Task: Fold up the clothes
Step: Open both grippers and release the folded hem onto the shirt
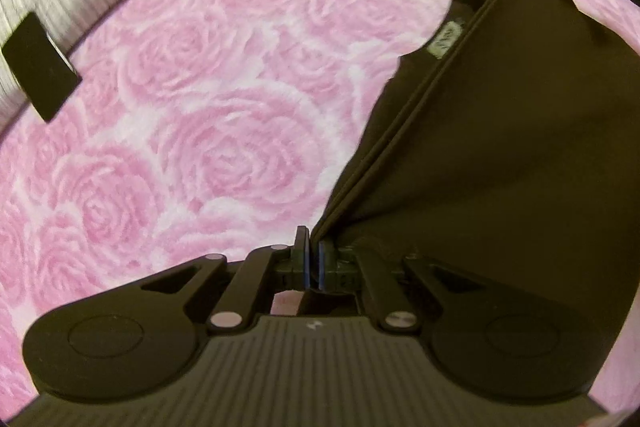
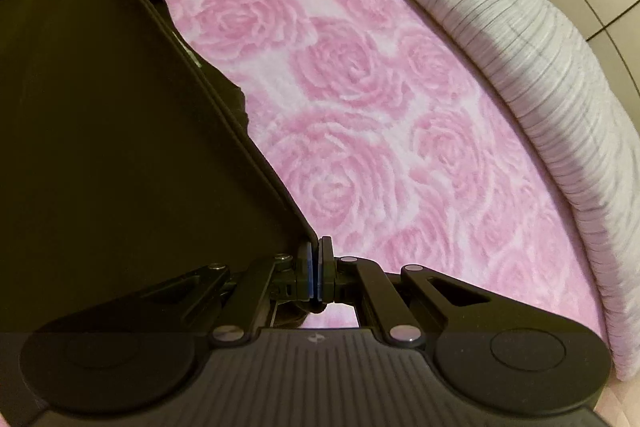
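Two jaws-closed grips hold one taut hem of the black garment (image 1: 500, 147): left gripper (image 1: 313, 259) and right gripper (image 2: 316, 267) pinch opposite ends. Hem runs lower centre to upper right in the left view; cloth hangs over the pink rose blanket (image 1: 200, 107).

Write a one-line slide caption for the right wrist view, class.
Right gripper clamps a corner of the black garment, stretched taut above the pink rose-patterned bedspread.

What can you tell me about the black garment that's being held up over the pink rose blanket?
The black garment is plain, dark, matte cloth with a straight stitched hem, stretched taut as its upper edge. A small pale label shows near that edge. The left gripper and right gripper are each shut on a corner, so it hangs spread between them above the pink rose blanket. Whether its lower part touches the blanket is unclear.
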`<state>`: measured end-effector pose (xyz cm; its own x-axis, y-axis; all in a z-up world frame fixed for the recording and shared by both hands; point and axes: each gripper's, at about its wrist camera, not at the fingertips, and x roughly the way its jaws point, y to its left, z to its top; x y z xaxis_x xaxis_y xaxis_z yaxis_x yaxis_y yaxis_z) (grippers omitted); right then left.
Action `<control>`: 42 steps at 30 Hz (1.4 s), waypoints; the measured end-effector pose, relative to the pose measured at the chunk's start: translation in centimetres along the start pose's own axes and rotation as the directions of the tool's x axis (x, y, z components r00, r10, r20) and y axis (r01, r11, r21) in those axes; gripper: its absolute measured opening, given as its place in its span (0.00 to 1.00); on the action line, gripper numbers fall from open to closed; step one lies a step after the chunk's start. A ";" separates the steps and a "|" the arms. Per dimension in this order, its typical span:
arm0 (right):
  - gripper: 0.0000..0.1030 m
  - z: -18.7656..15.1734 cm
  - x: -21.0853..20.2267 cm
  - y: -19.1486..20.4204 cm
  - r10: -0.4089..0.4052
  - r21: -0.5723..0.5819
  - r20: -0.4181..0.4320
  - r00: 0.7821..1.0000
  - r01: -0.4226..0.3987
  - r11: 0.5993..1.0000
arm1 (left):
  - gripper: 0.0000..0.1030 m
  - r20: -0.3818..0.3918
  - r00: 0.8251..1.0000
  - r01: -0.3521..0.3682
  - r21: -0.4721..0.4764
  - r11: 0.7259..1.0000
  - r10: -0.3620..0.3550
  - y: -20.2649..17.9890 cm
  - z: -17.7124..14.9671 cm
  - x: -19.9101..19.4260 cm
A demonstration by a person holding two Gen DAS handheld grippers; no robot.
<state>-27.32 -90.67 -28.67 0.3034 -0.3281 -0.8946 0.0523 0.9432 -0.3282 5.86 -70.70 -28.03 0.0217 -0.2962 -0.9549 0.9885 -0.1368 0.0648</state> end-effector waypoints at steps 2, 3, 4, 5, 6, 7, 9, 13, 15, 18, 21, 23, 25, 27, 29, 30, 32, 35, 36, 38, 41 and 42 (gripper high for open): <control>0.00 0.0 1.0 -0.4 0.017 0.012 0.002 1.000 -0.017 1.000 | 0.04 -0.008 1.000 0.001 -0.010 1.000 -0.001 0.2 0.1 0.6; 0.00 -0.1 1.5 -0.6 0.026 0.022 0.003 1.000 -0.026 0.999 | 0.04 -0.013 1.000 0.002 -0.018 1.000 -0.002 0.3 0.1 0.9; 0.00 -0.1 2.0 -0.8 0.034 0.032 0.005 0.999 -0.034 0.999 | 0.04 -0.017 1.000 0.004 -0.025 1.000 -0.004 0.4 0.1 1.2; 0.00 -0.2 2.4 -0.9 0.041 0.043 0.008 0.999 -0.041 0.998 | 0.06 -0.018 1.000 0.001 -0.041 0.999 -0.002 0.5 0.0 1.5; 0.00 -0.4 2.9 -1.1 0.046 0.058 0.013 0.999 -0.047 0.997 | 0.12 -0.018 1.000 -0.003 -0.061 0.998 0.002 0.6 -0.1 1.8; 0.00 -0.6 3.1 -1.3 0.048 0.079 0.017 0.999 -0.050 0.996 | 0.21 -0.012 1.000 -0.009 -0.092 0.996 0.008 1.0 -0.3 1.9; 0.08 -1.0 3.6 -1.9 0.043 0.137 0.024 0.999 -0.046 0.990 | 0.33 0.003 1.000 -0.022 -0.163 0.986 0.023 1.9 -0.7 1.8; 0.26 -2.0 2.4 -3.4 -0.039 0.258 0.041 0.998 0.027 0.966 | 0.44 0.058 0.998 -0.013 -0.294 0.956 0.031 3.1 -1.9 0.1; 0.28 -2.6 1.1 -3.8 -0.073 0.318 0.048 0.996 0.054 0.947 | 0.51 0.094 0.995 -0.002 -0.351 0.937 0.037 3.4 -2.6 -1.1; 0.44 -3.6 -1.2 -3.9 -0.080 0.390 0.066 0.995 0.048 0.920 | 0.62 0.153 0.988 0.044 -0.428 0.903 0.025 4.1 -3.9 -2.7; 0.65 -4.7 -3.4 -2.2 -0.071 0.421 0.087 0.994 0.028 0.907 | 0.62 0.220 0.975 0.144 -0.467 0.872 -0.043 5.2 -5.2 -3.7; 0.70 -5.3 -4.0 -0.9 -0.058 0.422 0.083 0.995 0.017 0.906 | 0.62 0.259 0.960 0.224 -0.476 0.851 -0.107 6.3 -5.9 -4.0; 0.70 -5.7 -4.3 0.4 -0.041 0.417 0.074 0.996 0.007 0.909 | 0.62 0.284 0.942 0.303 -0.497 0.813 -0.178 7.4 -6.5 -4.0; 0.68 -6.2 -4.6 1.7 -0.025 0.412 0.065 0.998 -0.004 0.911 | 0.62 0.305 0.914 0.393 -0.509 0.765 -0.267 8.5 -7.1 -3.8; 0.50 -6.5 -4.8 2.6 -0.008 0.414 0.065 0.998 -0.019 0.910 | 0.62 0.312 0.912 0.398 -0.508 0.764 -0.267 8.8 -7.2 -4.4; 0.38 -6.7 -4.9 3.0 -0.001 0.419 0.059 0.998 -0.024 0.908 | 0.62 0.320 0.912 0.394 -0.511 0.764 -0.256 8.9 -7.3 -4.8; 0.27 -6.8 -5.2 3.5 -0.005 0.432 0.056 0.998 -0.020 0.901 | 0.62 0.341 0.913 0.380 -0.510 0.772 -0.224 8.4 -7.4 -5.9; 0.22 -6.8 -5.8 4.0 -0.015 0.445 0.056 0.998 -0.012 0.895 | 0.64 0.331 0.927 0.328 -0.477 0.816 -0.179 6.1 -7.3 -7.1; 0.22 -6.7 -6.0 4.1 -0.014 0.447 0.057 0.998 -0.013 0.895 | 0.65 0.315 0.936 0.297 -0.458 0.838 -0.160 5.0 -7.2 -7.3; 0.21 -6.6 -6.3 4.3 -0.020 0.451 0.061 0.998 -0.010 0.893 | 0.65 0.279 0.949 0.259 -0.413 0.873 -0.150 2.5 -7.1 -7.0; 0.21 -6.4 -6.6 4.8 -0.023 0.453 0.061 0.998 -0.008 0.892 | 0.65 0.230 0.965 0.208 -0.366 0.907 -0.129 -0.8 -7.0 -5.6; 0.21 -6.3 -6.6 4.9 -0.025 0.451 0.059 0.998 -0.004 0.892 | 0.65 0.223 0.967 0.197 -0.363 0.911 -0.120 -1.5 -7.0 -5.1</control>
<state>-35.06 -84.18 -26.26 0.3576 -0.3478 -0.8667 0.4746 0.8670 -0.1522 5.35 -62.38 -25.33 -0.1315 -0.4812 -0.8667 0.9588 0.1603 -0.2344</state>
